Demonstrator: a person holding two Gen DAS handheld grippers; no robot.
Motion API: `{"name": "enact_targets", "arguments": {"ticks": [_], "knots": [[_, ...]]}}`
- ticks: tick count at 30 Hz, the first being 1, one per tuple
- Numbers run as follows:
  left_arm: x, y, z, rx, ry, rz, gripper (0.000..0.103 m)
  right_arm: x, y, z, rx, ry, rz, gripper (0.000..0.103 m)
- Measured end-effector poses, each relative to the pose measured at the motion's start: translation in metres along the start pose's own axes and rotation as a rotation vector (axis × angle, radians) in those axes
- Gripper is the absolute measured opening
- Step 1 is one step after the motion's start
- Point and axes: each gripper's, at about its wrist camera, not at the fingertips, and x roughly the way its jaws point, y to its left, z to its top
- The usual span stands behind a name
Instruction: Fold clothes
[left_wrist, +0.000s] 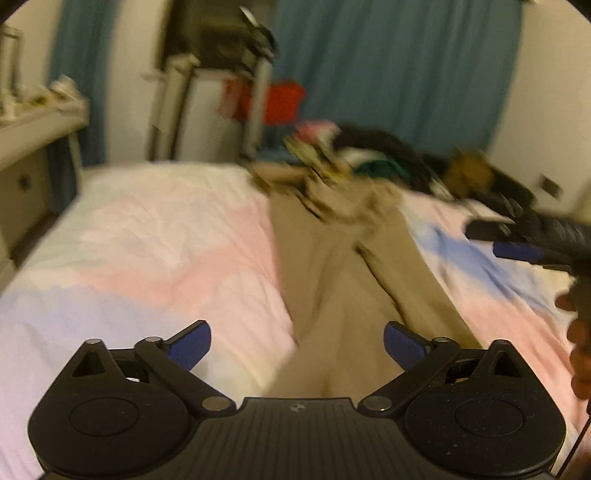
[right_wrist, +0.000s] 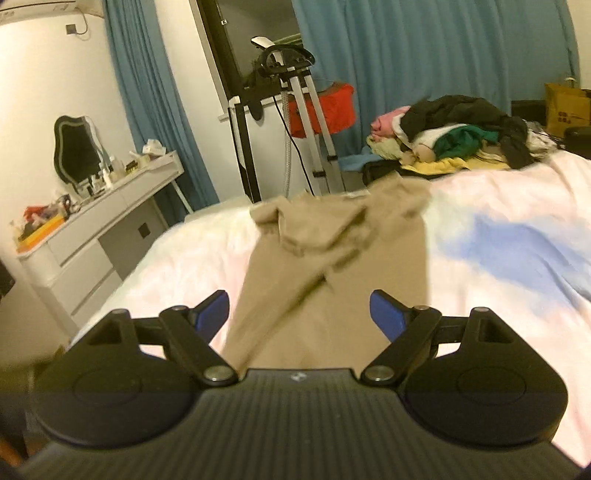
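Tan trousers (right_wrist: 332, 266) lie lengthwise down the middle of the bed (right_wrist: 498, 206), on a pink, white and blue cover. Far end of the trousers is bunched and rumpled; near end runs flat under both my cameras.

Left hand-held gripper (left_wrist: 297, 345): jaws spread wide, nothing between the blue pads, trousers below and ahead of it. Released.

Right hand-held gripper (right_wrist: 299, 314): jaws also wide apart, pads clear of the cloth, trousers passing beneath the gap. Released.

Left view only: my right hand-held gripper seen from the side at the right edge, above the blue patch of the cover, with my fingers (left_wrist: 580, 332) on its handle. This view is heavily blurred.

Right view only, sharper: a pile of unfolded clothes (right_wrist: 461, 129) at the far right end of the bed, a white dresser (right_wrist: 92, 240) with a mirror (right_wrist: 75, 147) at left, and teal curtains (right_wrist: 424, 55) behind.
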Motion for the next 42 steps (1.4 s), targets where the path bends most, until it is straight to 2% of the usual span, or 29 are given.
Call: {"name": "enact_targets", "arguments": {"ticks": [2,5,7,9,11,13,16,18,19,20,21,22,25,27,31,37,42], "knots": [[-0.007,0.015,0.007,-0.064,0.052,-0.093,0.099,-0.024,-0.011,-0.024,0.025,0.025,-0.01,0.085],[-0.004,0.04,0.012,-0.132,0.173,-0.233,0.099,-0.041,-0.022,-0.051,0.087,0.1,-0.044,0.085],[0.007,0.056,0.009,-0.155,0.246,-0.277,0.097,-0.046,-0.028,-0.059,0.135,0.124,-0.065,0.085],[0.023,0.074,0.002,-0.179,0.333,-0.289,0.09,-0.049,-0.029,-0.058,0.161,0.108,-0.052,0.085],[0.039,0.092,-0.008,-0.218,0.425,-0.255,0.072,-0.051,-0.028,-0.055,0.168,0.089,-0.042,0.085],[0.049,0.107,-0.018,-0.246,0.474,-0.204,0.064,-0.053,-0.027,-0.053,0.175,0.075,-0.034,0.085],[0.051,0.117,-0.024,-0.244,0.489,-0.226,0.061,-0.05,-0.029,-0.054,0.183,0.093,-0.035,0.085],[0.05,0.112,-0.025,-0.198,0.501,-0.235,0.052,-0.046,-0.029,-0.056,0.187,0.108,-0.037,0.085],[0.049,0.107,-0.025,-0.166,0.515,-0.237,0.039,-0.045,-0.03,-0.057,0.193,0.114,-0.035,0.085],[0.049,0.101,-0.024,-0.13,0.531,-0.238,0.019,-0.044,-0.031,-0.057,0.2,0.119,-0.032,0.085],[0.047,0.092,-0.023,-0.073,0.535,-0.217,0.006,-0.043,-0.032,-0.057,0.209,0.122,-0.026,0.085],[0.043,0.082,-0.023,0.0,0.529,-0.176,0.003,-0.043,-0.032,-0.057,0.216,0.124,-0.018,0.085],[0.02,0.046,-0.021,0.207,0.476,-0.111,0.003,-0.046,-0.035,-0.058,0.226,0.121,-0.006,0.085],[-0.002,0.02,-0.02,0.298,0.432,-0.093,0.003,-0.048,-0.038,-0.058,0.236,0.121,-0.007,0.085],[-0.04,-0.045,-0.024,0.46,0.291,-0.069,0.002,-0.054,-0.047,-0.058,0.279,0.106,0.006,0.085],[-0.057,-0.108,-0.048,0.512,0.173,-0.06,0.002,-0.066,-0.052,-0.055,0.299,0.061,0.032,0.085],[-0.028,-0.133,-0.064,0.489,0.216,-0.087,0.002,-0.073,-0.051,-0.053,0.278,0.035,0.037,0.085]]}}
